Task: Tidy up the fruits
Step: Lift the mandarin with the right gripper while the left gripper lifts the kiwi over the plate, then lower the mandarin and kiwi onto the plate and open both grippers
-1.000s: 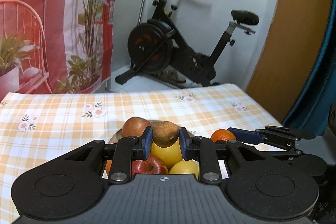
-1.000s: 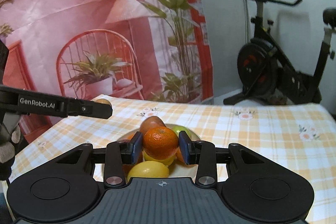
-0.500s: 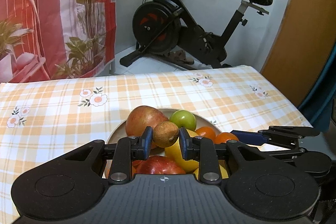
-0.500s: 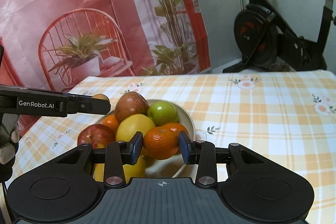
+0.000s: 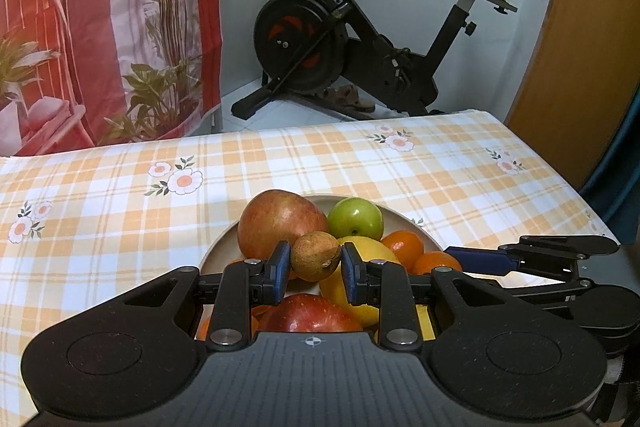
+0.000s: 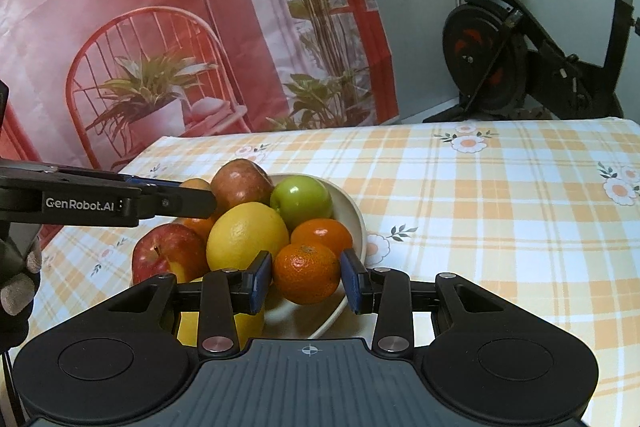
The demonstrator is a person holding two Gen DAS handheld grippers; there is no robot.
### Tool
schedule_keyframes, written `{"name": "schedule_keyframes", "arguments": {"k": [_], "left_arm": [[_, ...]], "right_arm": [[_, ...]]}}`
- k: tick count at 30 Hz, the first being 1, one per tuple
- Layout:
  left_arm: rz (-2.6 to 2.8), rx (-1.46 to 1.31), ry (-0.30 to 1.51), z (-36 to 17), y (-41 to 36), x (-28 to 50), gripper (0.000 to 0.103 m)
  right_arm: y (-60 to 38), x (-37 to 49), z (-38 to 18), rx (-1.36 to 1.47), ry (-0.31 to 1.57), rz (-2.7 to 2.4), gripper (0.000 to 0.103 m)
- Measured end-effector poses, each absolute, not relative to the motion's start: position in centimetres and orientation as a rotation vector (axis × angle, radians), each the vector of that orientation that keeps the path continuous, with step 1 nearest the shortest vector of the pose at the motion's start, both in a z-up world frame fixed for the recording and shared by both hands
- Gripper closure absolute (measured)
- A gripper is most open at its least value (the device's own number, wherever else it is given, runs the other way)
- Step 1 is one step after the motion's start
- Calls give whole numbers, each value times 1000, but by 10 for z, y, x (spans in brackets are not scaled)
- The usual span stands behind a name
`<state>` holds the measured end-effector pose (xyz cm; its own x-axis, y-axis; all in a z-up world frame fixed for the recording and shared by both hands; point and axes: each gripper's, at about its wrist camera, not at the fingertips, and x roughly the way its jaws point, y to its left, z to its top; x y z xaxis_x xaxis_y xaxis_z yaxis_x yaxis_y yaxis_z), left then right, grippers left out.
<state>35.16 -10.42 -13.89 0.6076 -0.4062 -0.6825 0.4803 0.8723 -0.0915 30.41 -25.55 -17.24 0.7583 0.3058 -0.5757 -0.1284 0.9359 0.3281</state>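
Note:
A cream bowl [image 6: 354, 215] on the checked tablecloth holds apples, a lemon [image 6: 246, 235], a green apple [image 6: 302, 201] and oranges. My left gripper [image 5: 312, 269] is shut on a small brown fruit [image 5: 315, 255] just above the pile, in front of a large red apple [image 5: 280, 223]. My right gripper [image 6: 307, 277] has its jaws slightly apart around a mandarin [image 6: 306, 273] at the bowl's near right edge; a small gap shows on each side. The left gripper's fingers [image 6: 176, 203] reach in from the left in the right wrist view.
The tablecloth [image 6: 500, 211] stretches right of the bowl. An exercise bike [image 5: 360, 43] stands behind the table. A red printed backdrop [image 6: 160, 27] hangs at the back left. A gloved hand [image 6: 16, 279] is at the left edge.
Both grippers have come down and tilted toward the bowl. The right jaws have loosened around the mandarin, which now sits lower at the bowl's edge. The left still holds the brown fruit.

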Motion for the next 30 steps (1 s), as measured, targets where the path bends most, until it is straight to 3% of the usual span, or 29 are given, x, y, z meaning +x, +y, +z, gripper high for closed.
{"name": "schedule_keyframes", "arguments": {"k": [13,16,30], "left_arm": [[-499,73,746,-131,-98,346,70],[-484,60,720,-122,-94,339,64],[-418,38,652,-102,-70,282,64]], "right_arm": [[-255,296,-163,281,630,232,65],[-255,287,-156,286,617,228,65],[-245,229,-143,265,580,159,64]]}}
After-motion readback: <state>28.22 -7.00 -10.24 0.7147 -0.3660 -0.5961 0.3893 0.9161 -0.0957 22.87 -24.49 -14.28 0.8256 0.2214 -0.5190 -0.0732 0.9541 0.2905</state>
